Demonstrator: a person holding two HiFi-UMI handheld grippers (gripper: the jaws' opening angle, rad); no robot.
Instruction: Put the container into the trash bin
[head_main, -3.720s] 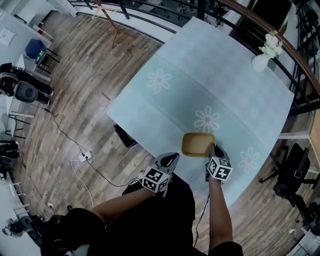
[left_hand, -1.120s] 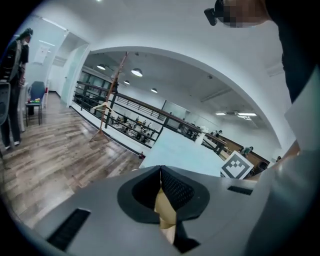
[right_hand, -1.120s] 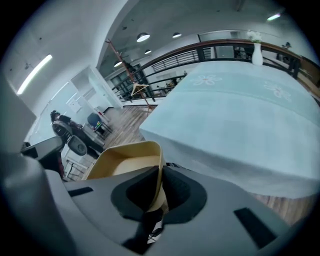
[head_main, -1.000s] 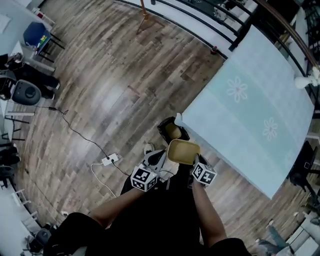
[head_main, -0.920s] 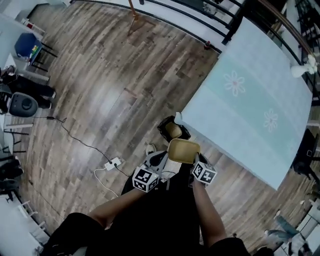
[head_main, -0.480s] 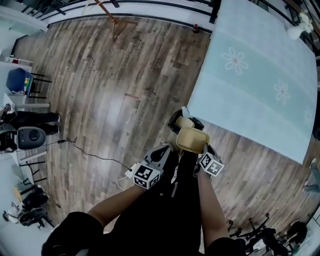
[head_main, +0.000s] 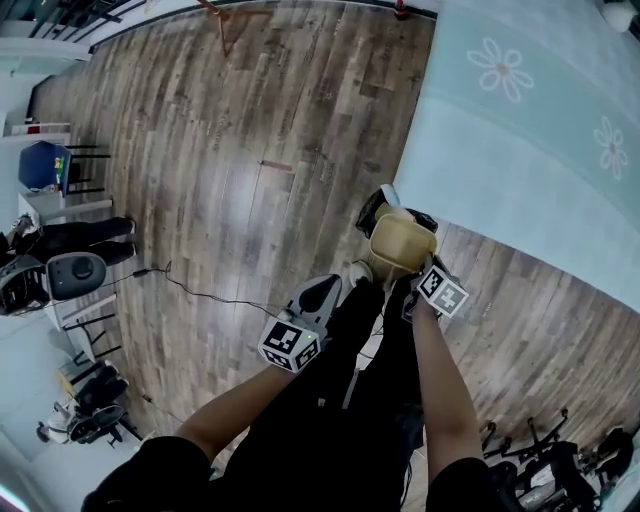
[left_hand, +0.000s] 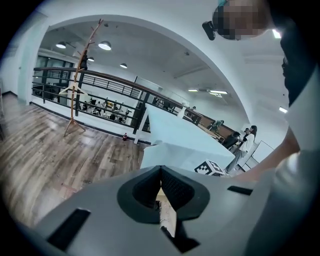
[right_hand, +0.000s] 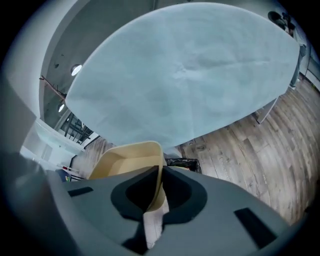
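Observation:
A tan, shallow container hangs tilted just over the black trash bin, covering most of its opening in the head view. My right gripper is shut on the container's near rim. In the right gripper view the container's wall runs between the pads of my right gripper, and the bin's bagged rim shows just beyond. My left gripper hangs to the left of the container, shut and empty. In the left gripper view the tips of my left gripper meet.
The table with its pale blue flowered cloth stands right beside the bin, its edge overhanging. A cable runs over the wooden floor. A coat stand and a railing stand far off. People are beyond the table.
The right gripper has sunk with the container, which now hangs over the bin instead of short of it. The left gripper has dropped a little too. The head view has swung away from the table.

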